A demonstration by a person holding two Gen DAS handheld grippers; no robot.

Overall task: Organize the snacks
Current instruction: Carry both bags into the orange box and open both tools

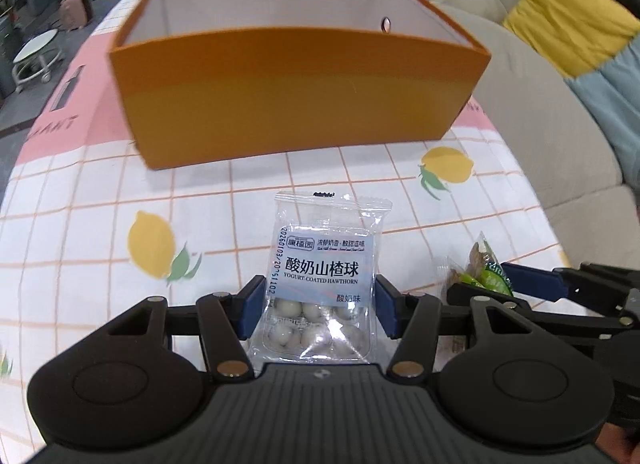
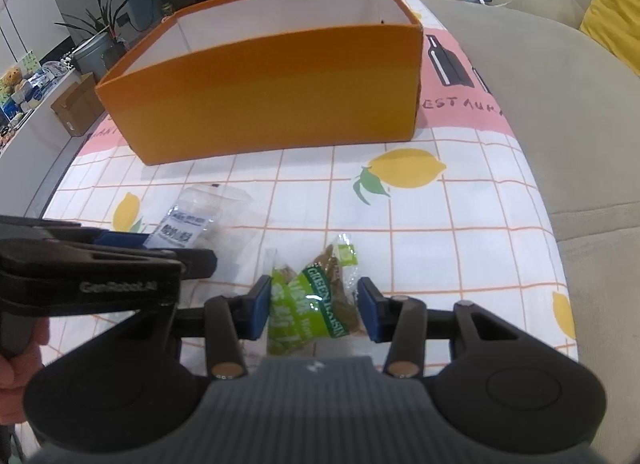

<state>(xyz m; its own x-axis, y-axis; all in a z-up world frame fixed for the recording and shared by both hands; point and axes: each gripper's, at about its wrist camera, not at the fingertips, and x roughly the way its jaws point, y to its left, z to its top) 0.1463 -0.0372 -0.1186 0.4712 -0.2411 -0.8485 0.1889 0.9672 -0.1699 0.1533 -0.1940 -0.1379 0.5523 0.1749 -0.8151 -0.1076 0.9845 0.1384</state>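
Left gripper (image 1: 320, 310) clamps the clear pack of yogurt hawthorn balls (image 1: 322, 284) by its side edges, pads pressing w/ the pack upright between them, probably so the label end stays free for dropping in. Right gripper (image 2: 314, 310) grips the green raisin packet (image 2: 310, 304) in the same way; the film is crumpled between its pads. Both packs are at the near side of the lemon-print tablecloth (image 1: 100, 191), not yet in the orange box (image 1: 296, 91). The box stands open-topped just behind, so I judge both snacks go there next.
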